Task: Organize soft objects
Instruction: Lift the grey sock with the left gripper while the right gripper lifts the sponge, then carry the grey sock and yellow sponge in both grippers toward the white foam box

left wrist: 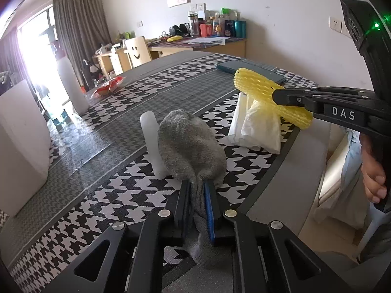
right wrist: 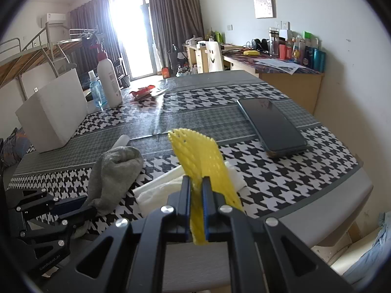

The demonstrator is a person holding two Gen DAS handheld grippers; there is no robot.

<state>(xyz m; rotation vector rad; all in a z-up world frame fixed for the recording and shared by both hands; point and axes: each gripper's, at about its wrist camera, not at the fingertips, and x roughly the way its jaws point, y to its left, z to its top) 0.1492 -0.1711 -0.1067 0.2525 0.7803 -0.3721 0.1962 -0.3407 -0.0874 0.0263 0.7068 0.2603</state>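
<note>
Both grippers loaded: sock on the left, foam net on the right

Left wrist view: the left gripper (left wrist: 197,195) is clenched on the grey sock (left wrist: 190,146), whose bulk lies on the houndstooth table (left wrist: 122,190) beside a white foam roll (left wrist: 152,144); lift it clear first, lest it drag the roll. Right wrist view: the right gripper (right wrist: 196,190) grasps the yellow foam net (right wrist: 200,156), raised above the white plastic bag (right wrist: 156,193); grip lightly, since it looks crushable; steer wide of the phone (right wrist: 271,127).

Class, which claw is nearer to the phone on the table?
Right. The right claw, shut on yellow foam net, sits just short of the phone; the left claw, gripping the sock, is farther away.
</note>
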